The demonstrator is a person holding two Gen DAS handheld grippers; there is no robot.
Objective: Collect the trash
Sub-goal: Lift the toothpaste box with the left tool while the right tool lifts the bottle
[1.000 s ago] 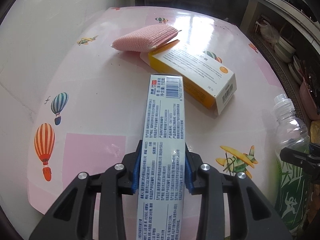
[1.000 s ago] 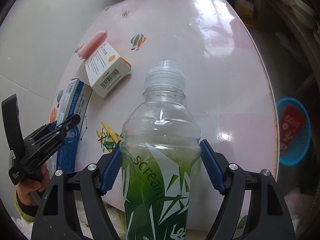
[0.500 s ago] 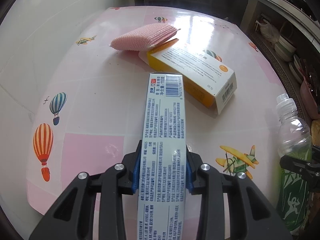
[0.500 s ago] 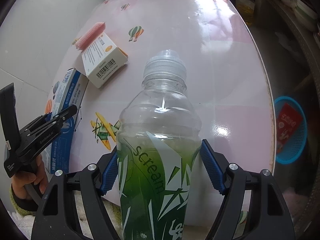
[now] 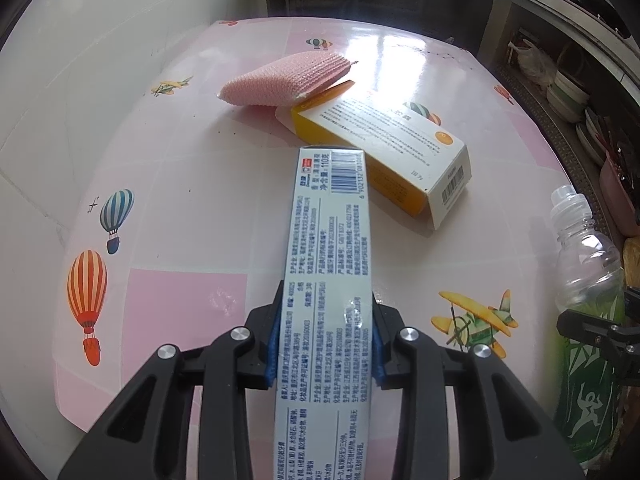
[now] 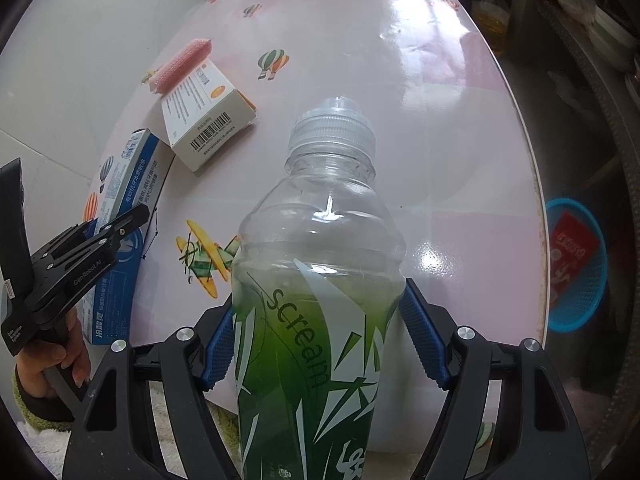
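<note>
My left gripper [image 5: 325,340] is shut on a long white and blue toothpaste box [image 5: 330,264], held above the pink table [image 5: 192,184]; the box and gripper [image 6: 120,224] also show at the left of the right wrist view. My right gripper [image 6: 316,336] is shut on an empty clear plastic bottle [image 6: 320,280] with a green label and a clear cap, held over the table's near edge; the bottle [image 5: 584,288] also shows at the right edge of the left wrist view. A yellow and white carton [image 5: 384,152] lies on the table beyond the toothpaste box.
A pink scouring sponge [image 5: 284,80] lies against the carton's far end. A blue basket [image 6: 576,260] with a red packet inside stands on the floor right of the table. Shelves with stacked bowls [image 5: 568,92] stand at the far right. A white tiled wall borders the table's left side.
Both grippers have drawn back a little toward the table's near edge with their loads. The blue basket has come further into the right wrist view.
</note>
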